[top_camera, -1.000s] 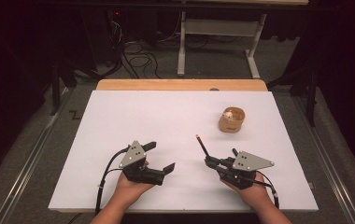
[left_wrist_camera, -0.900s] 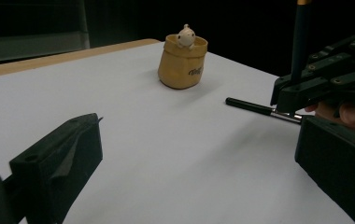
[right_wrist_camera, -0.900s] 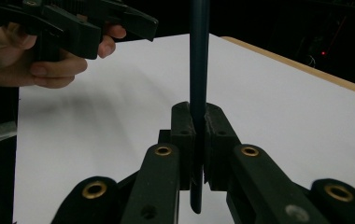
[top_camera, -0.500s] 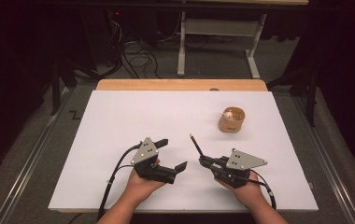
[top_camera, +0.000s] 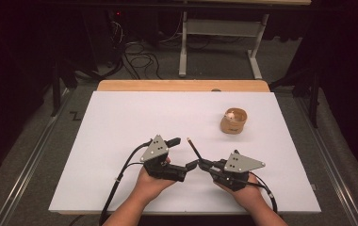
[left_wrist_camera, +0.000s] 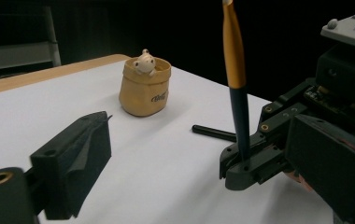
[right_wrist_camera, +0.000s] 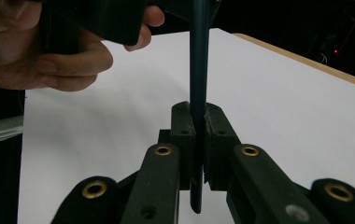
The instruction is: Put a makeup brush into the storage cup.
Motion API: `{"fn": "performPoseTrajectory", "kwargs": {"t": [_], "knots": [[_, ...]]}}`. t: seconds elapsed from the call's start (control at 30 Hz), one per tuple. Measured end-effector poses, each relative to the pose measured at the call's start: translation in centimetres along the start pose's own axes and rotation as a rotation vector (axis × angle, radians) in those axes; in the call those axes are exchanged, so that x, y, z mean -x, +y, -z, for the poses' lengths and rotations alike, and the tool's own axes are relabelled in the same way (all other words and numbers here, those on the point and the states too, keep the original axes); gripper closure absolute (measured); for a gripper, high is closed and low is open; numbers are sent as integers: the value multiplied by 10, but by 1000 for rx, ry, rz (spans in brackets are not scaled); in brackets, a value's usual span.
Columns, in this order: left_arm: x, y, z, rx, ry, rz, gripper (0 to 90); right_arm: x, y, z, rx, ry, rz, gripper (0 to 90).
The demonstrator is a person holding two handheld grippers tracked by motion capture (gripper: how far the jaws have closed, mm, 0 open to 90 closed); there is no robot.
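High view: right tongs [top_camera: 200, 164] grip pen [top_camera: 194, 147]; left tongs [top_camera: 183, 154] released; figurine [top_camera: 231, 114] in cup [top_camera: 234, 124].

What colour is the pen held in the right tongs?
Dark blue lower barrel, gold upper part; clearest in the left gripper view: pen.

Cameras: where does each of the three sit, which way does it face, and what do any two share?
High view: above the person's side, looking forward and down on the white table; both forearms, left gripper, right gripper.
Left gripper view: on the left gripper, looking across the table at the tan pouch-shaped holder with a small animal figure; one own jaw shows.
Right gripper view: looks along its own shut jaws clamping the dark blue pen with a gold upper barrel; the left hand behind.
All share the pen.
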State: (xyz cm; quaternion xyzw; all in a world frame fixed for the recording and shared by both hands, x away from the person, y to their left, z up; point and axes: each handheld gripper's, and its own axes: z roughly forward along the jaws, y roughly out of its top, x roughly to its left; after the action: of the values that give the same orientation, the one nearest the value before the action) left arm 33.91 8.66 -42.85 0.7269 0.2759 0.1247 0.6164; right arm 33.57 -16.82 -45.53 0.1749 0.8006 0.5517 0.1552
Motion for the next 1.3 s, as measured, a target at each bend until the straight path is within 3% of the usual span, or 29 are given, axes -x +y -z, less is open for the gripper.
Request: {"fn": "performPoseTrajectory", "kwargs": {"t": [0.2,0.47,0.77,0.9,1.3], "knots": [[0,3,0,22,-9,3,199,0,0,0,-2,-1,-1,861],[3,4,0,39,-39,-19,449,0,0,0,-3,-2,-2,861],[1,5,0,48,-92,7,675,-1,0,0,-8,-3,3,861],[2,4,0,57,-97,-3,736,0,-1,0,-12,-7,5,861],[2,4,-2,68,-166,27,815,-2,-2,0,-26,-26,14,856]]}}
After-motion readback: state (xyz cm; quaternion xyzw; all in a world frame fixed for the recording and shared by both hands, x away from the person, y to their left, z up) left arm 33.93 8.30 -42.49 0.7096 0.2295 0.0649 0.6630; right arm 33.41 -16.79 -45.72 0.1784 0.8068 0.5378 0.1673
